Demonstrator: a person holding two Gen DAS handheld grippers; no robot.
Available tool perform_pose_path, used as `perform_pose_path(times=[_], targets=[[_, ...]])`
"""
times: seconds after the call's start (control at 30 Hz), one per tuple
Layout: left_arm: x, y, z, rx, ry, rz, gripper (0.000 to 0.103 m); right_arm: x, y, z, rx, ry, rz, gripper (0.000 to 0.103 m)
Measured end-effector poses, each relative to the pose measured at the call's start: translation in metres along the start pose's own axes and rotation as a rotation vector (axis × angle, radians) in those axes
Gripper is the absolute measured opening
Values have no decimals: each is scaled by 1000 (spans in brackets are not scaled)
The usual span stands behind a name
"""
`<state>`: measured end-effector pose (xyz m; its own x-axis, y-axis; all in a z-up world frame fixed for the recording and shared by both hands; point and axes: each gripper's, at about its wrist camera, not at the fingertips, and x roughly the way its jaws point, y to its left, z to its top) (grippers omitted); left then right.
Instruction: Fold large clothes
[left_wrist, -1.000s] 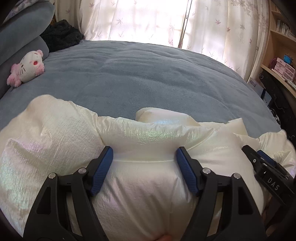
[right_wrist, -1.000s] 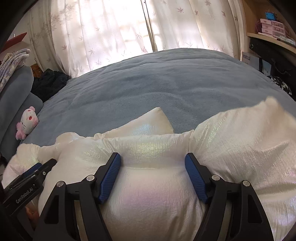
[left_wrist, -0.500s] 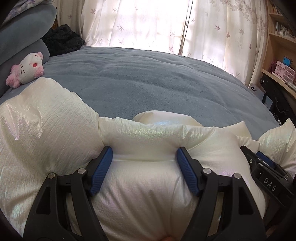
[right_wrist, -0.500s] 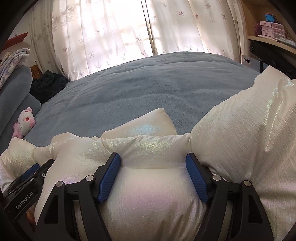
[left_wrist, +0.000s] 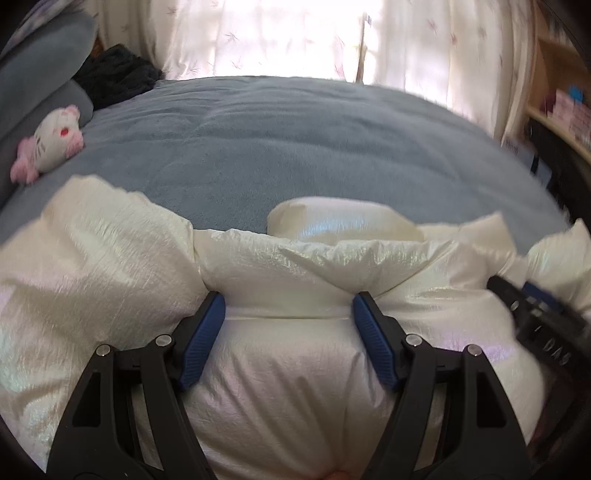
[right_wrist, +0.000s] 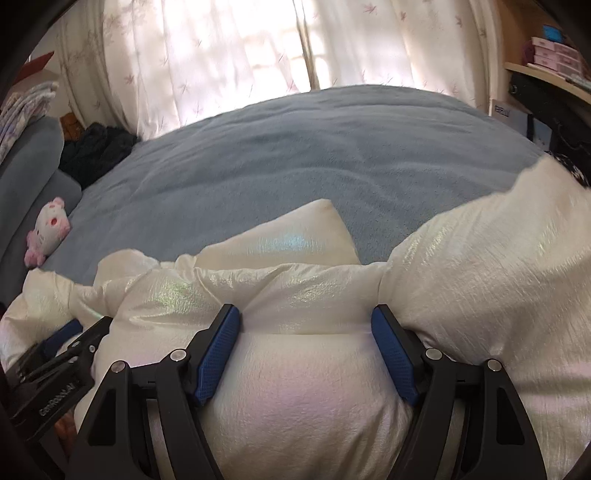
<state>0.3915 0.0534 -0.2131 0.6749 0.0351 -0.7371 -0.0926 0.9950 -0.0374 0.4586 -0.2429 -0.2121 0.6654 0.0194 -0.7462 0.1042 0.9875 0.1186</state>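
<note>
Left wrist view: our left gripper has its fingers clenched on a puffy bunch of the white padded jacket over the bed. Our right gripper grasps it likewise, probably so both sides fold evenly.

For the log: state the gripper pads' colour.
Blue pads, clearest in the right wrist view.

The puffy white jacket has dropped lower at both sides, baring more blue bedspread
</note>
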Motion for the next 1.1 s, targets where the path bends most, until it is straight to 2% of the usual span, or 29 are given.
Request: perform_pose_path(times=[0.1,0.23,0.4,0.5,0.57,0.67,0.7,0.73,0.8,0.83,0.87,0.93,1.1], targets=[[-2,4,2,48,35,6,70,-10,-6,2,-78,36,6,74],[-16,11,2,77,53,31,70,-34,-22,0,-112,31,-31,74],[-56,30,2,111,10,82,70,-76,-48,-8,-116,-3,-90,74],[-100,47,3,123,-65,121,70,-106,-68,-14,-50,-28,-88,71],[-128,58,0,122,-99,119,70,-126,-77,-21,-2,-50,-73,67],[-173,71,-14,100,-105,83,70,-156,-76,-44,37,-84,-75,64],[-185,73,-20,88,-100,65,70,-167,-72,-55,46,-91,-67,60],[-203,78,-31,67,-96,29,70,-176,-68,-66,53,-94,-57,55],[-229,84,-54,26,-82,-43,71,-189,-57,-87,71,-97,-33,52],[-239,88,-66,0,-75,-79,75,-194,-50,-97,77,-101,-13,49],[-247,91,-78,-25,-65,-108,79,-200,-44,-107,79,-103,5,48],[-259,96,-106,-79,-43,-164,79,-208,-26,-124,68,-105,29,47],[-264,91,-158,-135,42,-258,79,-232,7,-157,46,-128,76,47]])
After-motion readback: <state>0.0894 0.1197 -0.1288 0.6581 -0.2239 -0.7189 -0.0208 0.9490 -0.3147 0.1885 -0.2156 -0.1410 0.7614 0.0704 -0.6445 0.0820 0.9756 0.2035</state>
